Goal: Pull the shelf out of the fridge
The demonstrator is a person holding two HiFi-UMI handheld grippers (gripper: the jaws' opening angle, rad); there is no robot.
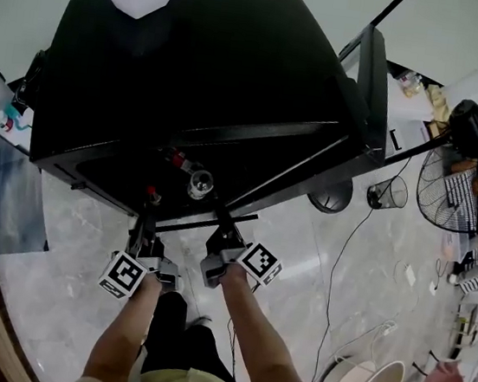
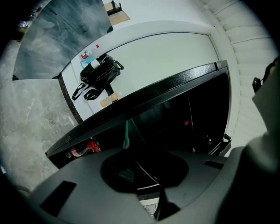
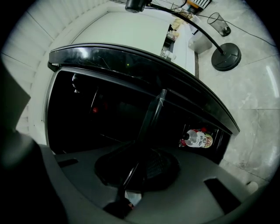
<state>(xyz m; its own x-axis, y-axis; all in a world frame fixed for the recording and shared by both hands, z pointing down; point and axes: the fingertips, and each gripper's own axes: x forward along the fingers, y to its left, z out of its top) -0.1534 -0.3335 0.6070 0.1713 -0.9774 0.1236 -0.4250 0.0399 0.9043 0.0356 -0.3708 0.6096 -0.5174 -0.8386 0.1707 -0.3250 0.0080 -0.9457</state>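
The left gripper [image 1: 146, 216] and right gripper [image 1: 221, 224] each have jaws clamped on one shelf [image 1: 184, 223] edge of a black fridge [image 1: 203, 67]. The dark interior hides most; two bottles [image 1: 199, 183] show dimly.

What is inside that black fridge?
A shelf at its open front, held by the left gripper and right gripper, with a clear bottle and a red-capped bottle by it. Deeper in, everything is dark, and the top of the fridge hides it from above.
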